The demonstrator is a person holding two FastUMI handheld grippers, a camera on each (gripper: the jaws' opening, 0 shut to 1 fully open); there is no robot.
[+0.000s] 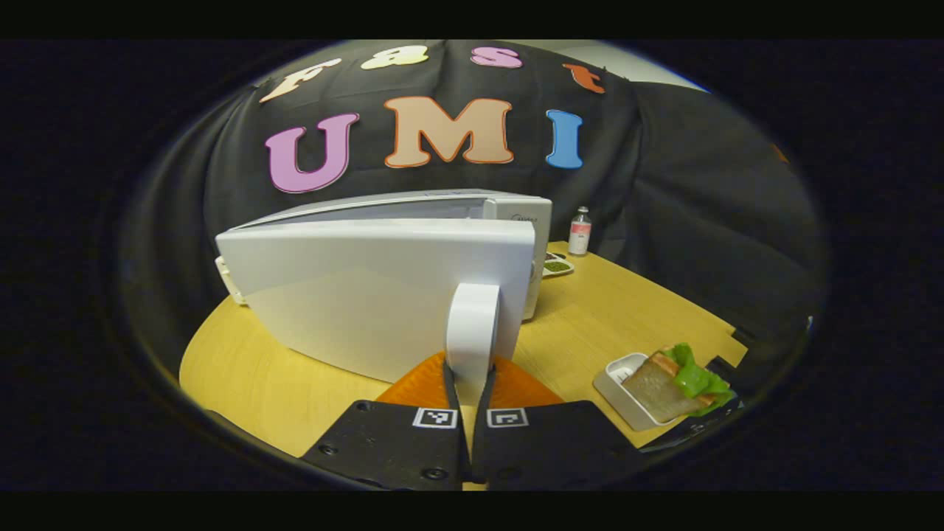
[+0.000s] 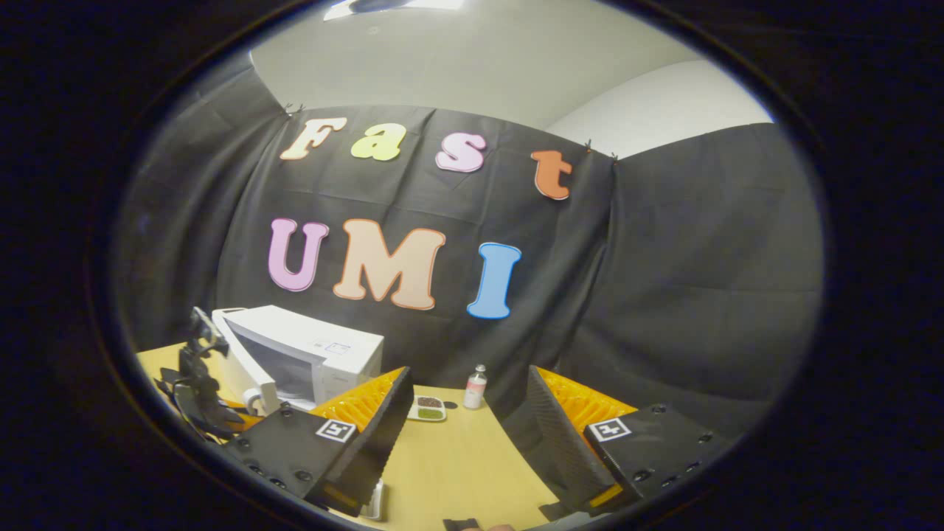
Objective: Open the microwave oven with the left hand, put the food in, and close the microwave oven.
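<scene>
Left gripper view: left claw (image 1: 470, 383) clamped on the microwave door handle (image 1: 472, 324), door (image 1: 369, 287) partly swung.
Pull along the hinge arc, wide enough; food tray (image 1: 664, 387) waits at four o'clock; right claw (image 2: 464, 442) gapes, holding nothing.

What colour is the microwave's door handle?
White, like the door; the left gripper view shows the handle best.

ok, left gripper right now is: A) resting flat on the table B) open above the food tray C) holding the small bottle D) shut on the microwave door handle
D. In the left gripper view the left gripper has both fingers pressed on the white microwave door handle, with the microwave door swung partly open.
</scene>
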